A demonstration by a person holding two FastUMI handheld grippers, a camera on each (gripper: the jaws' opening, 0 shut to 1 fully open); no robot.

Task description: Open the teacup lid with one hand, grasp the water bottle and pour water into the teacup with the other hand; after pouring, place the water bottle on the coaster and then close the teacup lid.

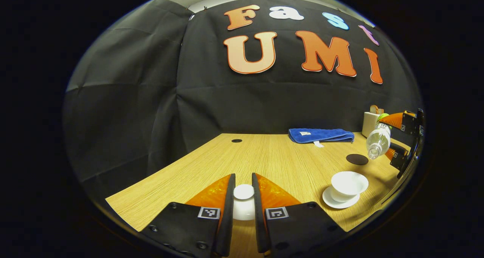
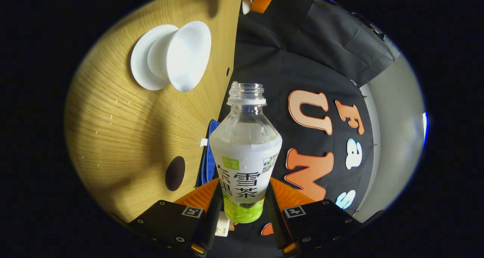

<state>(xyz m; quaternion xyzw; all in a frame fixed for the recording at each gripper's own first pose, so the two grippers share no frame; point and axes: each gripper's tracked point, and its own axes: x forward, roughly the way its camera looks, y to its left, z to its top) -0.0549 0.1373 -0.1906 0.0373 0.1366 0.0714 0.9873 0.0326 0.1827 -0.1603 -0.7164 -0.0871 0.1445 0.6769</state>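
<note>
The left tool (image 1: 244, 197) was narrowed onto the white teacup lid (image 1: 243, 202), both fingers pressing its sides and holding it above the near part of the wooden table (image 1: 264, 159). The teacup (image 1: 348, 185) stood open on its white saucer (image 1: 334, 201) near the table's right edge, apart from the lid. Just behind the cup lay the dark round coaster (image 1: 357, 159), bare on the wood. Above the coaster and cup, the right tool (image 1: 397, 137) held the water bottle (image 1: 378, 141) tilted, its uncapped mouth pointing down toward the cup but not touching it.

In the right gripper view, the right tool (image 2: 244, 207) was closed on the lower part of the water bottle (image 2: 245, 152), a finger against each side of its label, and the neck was open with no cap. The teacup (image 2: 181, 56) on its saucer (image 2: 140, 67) and the coaster (image 2: 175, 173) showed beyond the bottle. I could not tell whether water was leaving the mouth. A folded blue cloth (image 1: 321, 135) lay along the table's far edge, with a small white box (image 1: 370, 124) toward the far right corner.
</note>
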